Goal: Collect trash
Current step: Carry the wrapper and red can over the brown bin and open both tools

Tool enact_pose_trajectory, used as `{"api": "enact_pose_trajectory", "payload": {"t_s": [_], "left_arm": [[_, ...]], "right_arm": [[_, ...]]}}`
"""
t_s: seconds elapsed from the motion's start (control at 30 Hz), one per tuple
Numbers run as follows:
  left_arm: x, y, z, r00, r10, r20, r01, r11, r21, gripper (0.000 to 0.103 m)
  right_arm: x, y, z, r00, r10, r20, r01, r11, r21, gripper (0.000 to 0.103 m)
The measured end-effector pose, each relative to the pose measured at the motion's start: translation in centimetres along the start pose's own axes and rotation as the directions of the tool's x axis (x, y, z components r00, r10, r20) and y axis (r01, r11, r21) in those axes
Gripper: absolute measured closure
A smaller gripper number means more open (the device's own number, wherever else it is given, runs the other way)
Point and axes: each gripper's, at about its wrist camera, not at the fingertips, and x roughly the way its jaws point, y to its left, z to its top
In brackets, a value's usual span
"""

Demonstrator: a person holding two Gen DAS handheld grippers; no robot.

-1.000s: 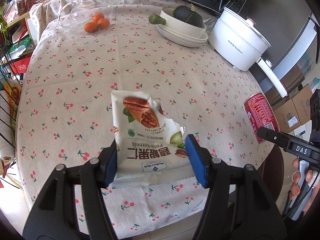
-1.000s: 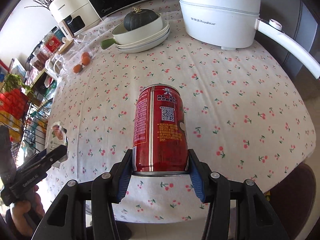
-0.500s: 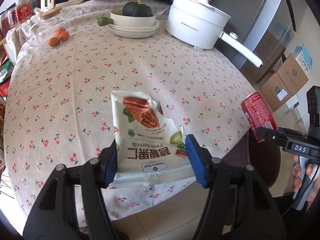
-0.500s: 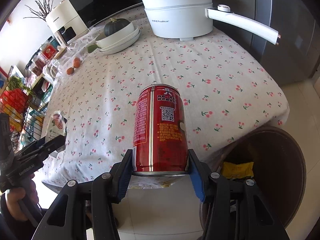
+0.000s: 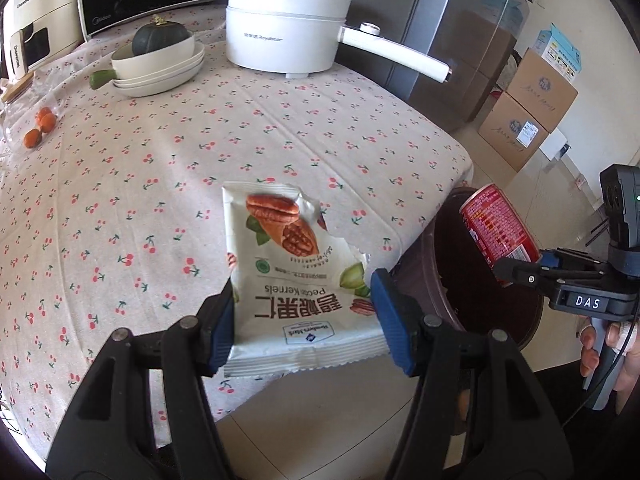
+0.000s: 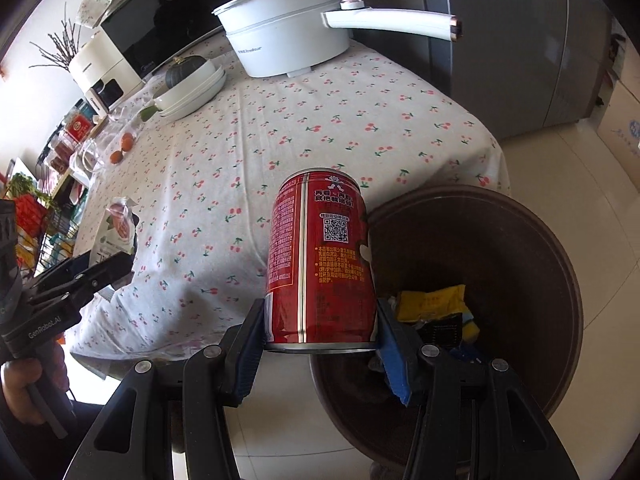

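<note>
My left gripper [image 5: 304,320] is shut on a torn white pecan snack bag [image 5: 292,276] and holds it over the table's near edge. My right gripper [image 6: 320,340] is shut on an upright red drink can [image 6: 320,256], held above the left rim of a dark brown trash bin [image 6: 520,240] that stands on the floor beside the table. The bin holds a yellow wrapper [image 6: 432,302] and other scraps. The can [image 5: 500,228] and bin [image 5: 440,280] also show at the right of the left wrist view. The bag [image 6: 116,232] shows at the left of the right wrist view.
A cherry-print tablecloth [image 5: 160,160] covers the table. At the back stand a white electric pot [image 5: 284,28] with a long handle [image 5: 400,54], stacked bowls with a dark squash [image 5: 160,60], small oranges [image 5: 40,128] and a microwave. Cardboard boxes [image 5: 528,108] stand on the floor.
Both grippers have pulled back and swung right off the table toward the bin. The can now hangs over the bin's rim; the bag is near the table's edge.
</note>
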Motion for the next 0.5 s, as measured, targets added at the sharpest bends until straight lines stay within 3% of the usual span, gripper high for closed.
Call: {"api": "enact_pose_trajectory", "payload": {"t_s": [0.5], "left_arm": [[4.3,-10.9,0.7,0.993,-0.101,-0.052,0.109,0.978,0.180,0.039]], "right_arm": [[-2.5,-9.2,-3.7,0.998,-0.065,0.012,0.062,0.983,0.173,0.049]]}}
